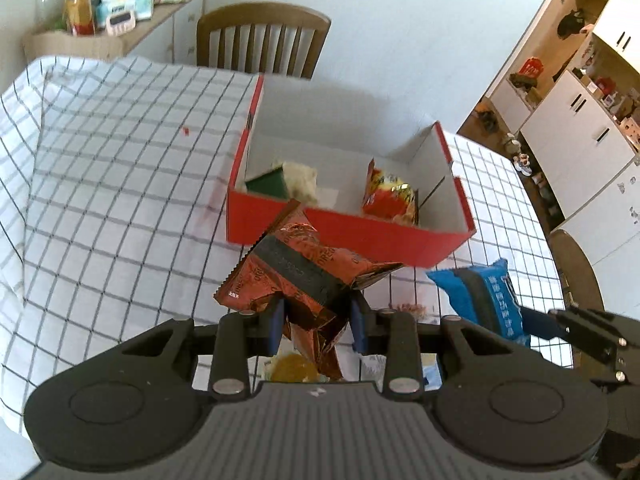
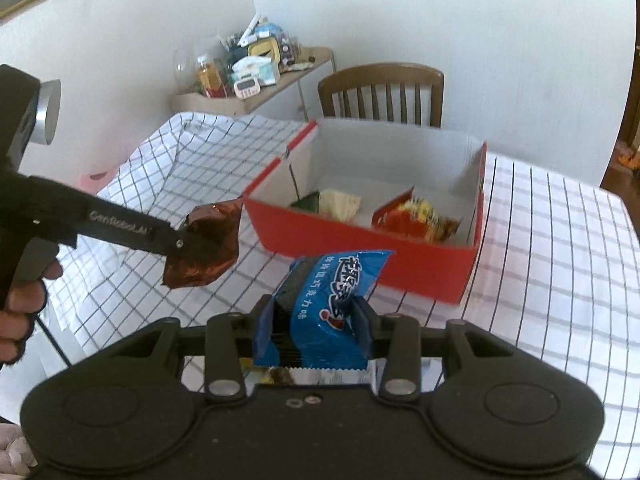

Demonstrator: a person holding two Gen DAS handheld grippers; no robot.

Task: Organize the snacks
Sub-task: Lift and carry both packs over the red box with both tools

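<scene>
My left gripper (image 1: 318,320) is shut on a brown-red foil snack pack (image 1: 296,272) and holds it above the table, just before the red box (image 1: 340,236). The pack also shows in the right wrist view (image 2: 206,250), at the tip of the left gripper (image 2: 180,242). My right gripper (image 2: 316,322) is shut on a blue snack pack (image 2: 332,300), also held short of the red box (image 2: 360,260); the blue pack shows in the left view (image 1: 484,296). Inside the box lie a green-and-white pack (image 1: 286,184) and a red-yellow pack (image 1: 390,196).
The table wears a white checked cloth (image 1: 120,184). A wooden chair (image 1: 262,36) stands behind the box. A side shelf (image 1: 116,12) with jars and clutter is at the far left. White cabinets (image 1: 580,120) stand at the right. More snacks lie under the left gripper (image 1: 296,368).
</scene>
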